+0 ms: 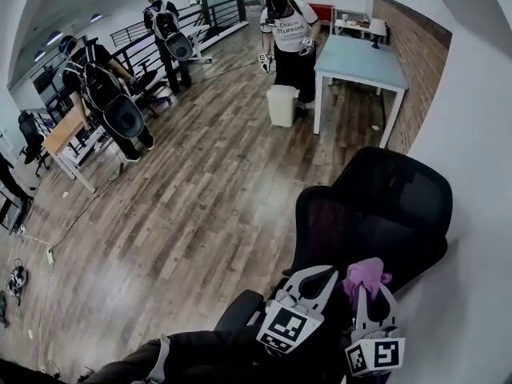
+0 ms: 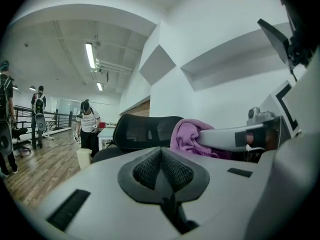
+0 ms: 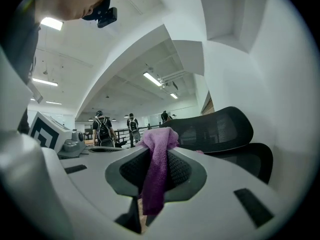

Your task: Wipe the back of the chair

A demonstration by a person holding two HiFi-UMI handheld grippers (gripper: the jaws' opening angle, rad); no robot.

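A black mesh office chair (image 1: 376, 206) stands against the white wall at the right of the head view, its back (image 2: 147, 129) toward me. My right gripper (image 1: 366, 288) is shut on a purple cloth (image 1: 364, 273), held just over the near edge of the chair. In the right gripper view the cloth (image 3: 157, 166) hangs down between the jaws, with the chair back (image 3: 215, 129) just beyond. My left gripper (image 1: 318, 277) is close beside it on the left, shut with nothing in it (image 2: 161, 153). From the left gripper view the cloth (image 2: 187, 136) shows at the right.
The white wall (image 1: 480, 174) runs close along the chair's right side. A light-blue table (image 1: 358, 61) and a white bin (image 1: 282, 105) stand farther off, with a person (image 1: 290, 34) beside them. Other people with backpacks (image 1: 104, 94) stand near a wooden desk (image 1: 68, 130) at left.
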